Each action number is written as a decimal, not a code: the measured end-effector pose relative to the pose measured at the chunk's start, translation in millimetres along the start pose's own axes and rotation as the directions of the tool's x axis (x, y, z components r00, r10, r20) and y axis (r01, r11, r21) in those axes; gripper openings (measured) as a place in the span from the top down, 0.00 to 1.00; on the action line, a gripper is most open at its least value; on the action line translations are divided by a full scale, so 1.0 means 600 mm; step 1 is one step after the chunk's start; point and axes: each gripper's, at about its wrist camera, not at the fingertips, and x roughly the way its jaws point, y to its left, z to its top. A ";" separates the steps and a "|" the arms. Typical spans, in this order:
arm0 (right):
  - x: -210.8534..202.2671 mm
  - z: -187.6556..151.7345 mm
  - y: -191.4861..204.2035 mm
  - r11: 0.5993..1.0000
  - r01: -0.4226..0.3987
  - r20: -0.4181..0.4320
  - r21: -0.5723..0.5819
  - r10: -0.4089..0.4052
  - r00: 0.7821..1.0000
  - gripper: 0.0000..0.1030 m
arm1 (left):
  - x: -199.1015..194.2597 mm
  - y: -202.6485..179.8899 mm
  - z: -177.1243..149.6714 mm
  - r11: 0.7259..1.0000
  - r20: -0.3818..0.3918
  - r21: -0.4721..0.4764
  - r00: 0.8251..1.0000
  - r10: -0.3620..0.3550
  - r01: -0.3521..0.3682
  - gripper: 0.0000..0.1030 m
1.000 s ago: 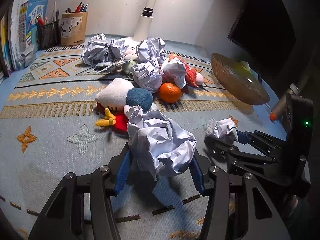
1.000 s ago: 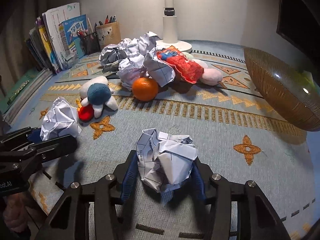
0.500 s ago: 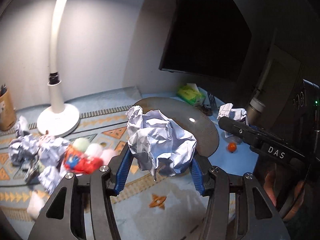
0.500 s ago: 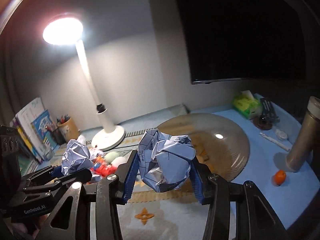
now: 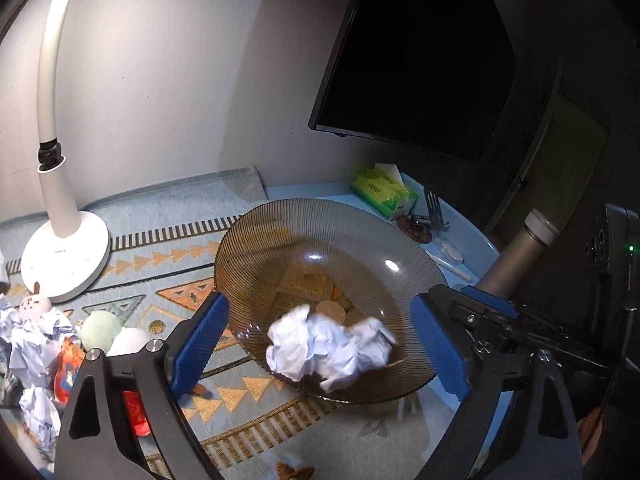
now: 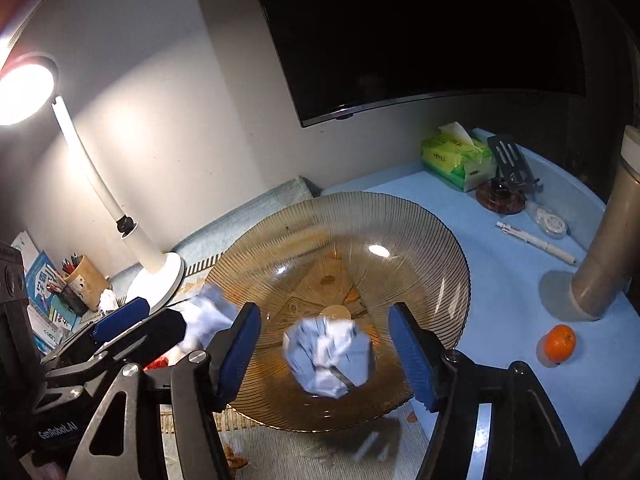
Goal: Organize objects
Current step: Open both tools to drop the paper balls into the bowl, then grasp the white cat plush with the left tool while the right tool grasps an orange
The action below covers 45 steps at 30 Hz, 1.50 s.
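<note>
Desk lamp [image 5: 64, 240]: white, far left on the patterned mat [image 5: 168, 264]; its round base sits flat and the neck curves up out of sight. In the right wrist view its head [image 6: 24, 88] is lit.
Clutter at left [image 5: 36, 344]: more crumpled papers and soft toys in a heap at the left edge of the mat, well apart from the bowl.
Pen cup [image 6: 86, 282]: behind the lamp base, beside some books, seen from the right wrist.
Left gripper [image 5: 320, 340]: jaws have just been opening and now stand wide; nothing pressed between the blue pads [image 5: 200, 340], which frame the bowl from above.
Left paper ball [image 5: 332, 348]: white, blurred, loose between the spread jaws of the left gripper and touching neither pad, at the near inner side of the bowl.
Bowl [image 6: 400, 224]: amber ribbed glass, wide and shallow, half on the mat and half on the blue table.
Right gripper [image 6: 324, 348]: jaws have just been opening, roughly half spread, holding nothing.
Right paper ball [image 6: 328, 356]: lined sheet, blurred, free between the right gripper's pads over the near middle of the bowl.
Tissue pack [image 6: 456, 160]: green, behind the bowl by the wall.
Orange [image 6: 558, 342]: on the blue table, right of the bowl, near a tall beige cylinder [image 6: 608, 240].
</note>
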 end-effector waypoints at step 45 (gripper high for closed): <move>0.133 -0.245 0.364 0.893 -0.374 -0.347 -0.250 0.278 0.896 0.50 | -0.225 0.265 -0.244 0.827 -0.058 -0.052 0.829 0.557 -0.559 0.01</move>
